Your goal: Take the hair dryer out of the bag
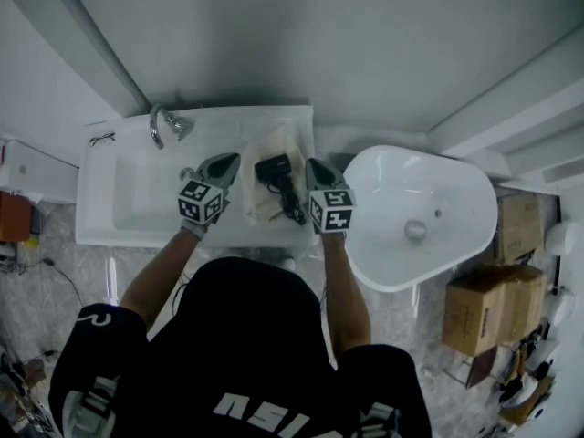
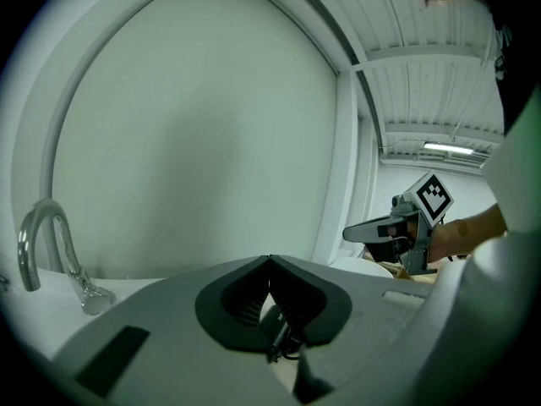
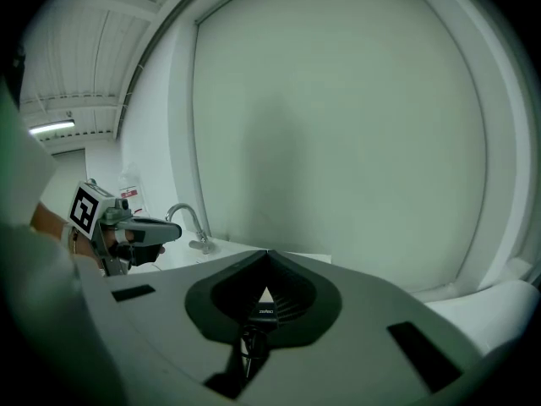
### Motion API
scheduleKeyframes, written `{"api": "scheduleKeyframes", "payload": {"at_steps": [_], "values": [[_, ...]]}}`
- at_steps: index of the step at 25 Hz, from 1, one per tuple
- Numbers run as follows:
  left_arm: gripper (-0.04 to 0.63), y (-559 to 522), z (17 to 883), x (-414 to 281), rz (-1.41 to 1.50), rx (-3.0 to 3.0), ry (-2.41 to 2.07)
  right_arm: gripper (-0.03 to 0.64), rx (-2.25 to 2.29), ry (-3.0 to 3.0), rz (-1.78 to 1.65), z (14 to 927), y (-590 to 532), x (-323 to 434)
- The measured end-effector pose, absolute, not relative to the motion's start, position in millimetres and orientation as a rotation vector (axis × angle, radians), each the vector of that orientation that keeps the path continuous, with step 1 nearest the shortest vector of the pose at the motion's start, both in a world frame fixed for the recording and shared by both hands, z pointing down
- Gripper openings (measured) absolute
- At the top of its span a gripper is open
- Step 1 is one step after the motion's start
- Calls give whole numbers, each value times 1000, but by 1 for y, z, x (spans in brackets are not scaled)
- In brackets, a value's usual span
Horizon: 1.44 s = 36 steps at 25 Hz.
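A black hair dryer (image 1: pixel 276 173) with its cord lies on top of a flat beige bag (image 1: pixel 260 201) on the white counter (image 1: pixel 301 121). My left gripper (image 1: pixel 229 161) hovers just left of the dryer, and my right gripper (image 1: pixel 313 163) just right of it. Both are shut with nothing between the jaws. In the left gripper view the jaws (image 2: pixel 270 259) meet at a point, and a bit of the dryer (image 2: pixel 281 326) shows below them. In the right gripper view the jaws (image 3: pixel 267 253) also meet, above the dryer (image 3: pixel 260 313) and its cord (image 3: pixel 248 347).
A chrome faucet (image 1: pixel 162 126) and sink basin (image 1: pixel 137 199) lie left of the bag, with glasses (image 1: pixel 102 139) at the far left corner. A white tub (image 1: pixel 415 213) stands to the right, cardboard boxes (image 1: pixel 497 299) beyond it. A wall rises behind the counter.
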<state>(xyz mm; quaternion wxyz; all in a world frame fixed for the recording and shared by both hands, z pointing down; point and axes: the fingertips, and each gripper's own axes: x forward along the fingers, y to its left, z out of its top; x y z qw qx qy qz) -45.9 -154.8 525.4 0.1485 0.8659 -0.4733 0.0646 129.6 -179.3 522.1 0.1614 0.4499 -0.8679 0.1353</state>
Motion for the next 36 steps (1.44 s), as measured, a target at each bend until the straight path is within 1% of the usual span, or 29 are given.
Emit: {"api": "scheduleKeyframes", "payload": {"at_steps": [12,36], "values": [[0,-153,516,-34,167,2505,-1374,-5,1237,-2459,362,531,-173,138],[0,-152,525,-40,193,2482,-1396,-5,1222,-2480,393,536,-178,137]]}}
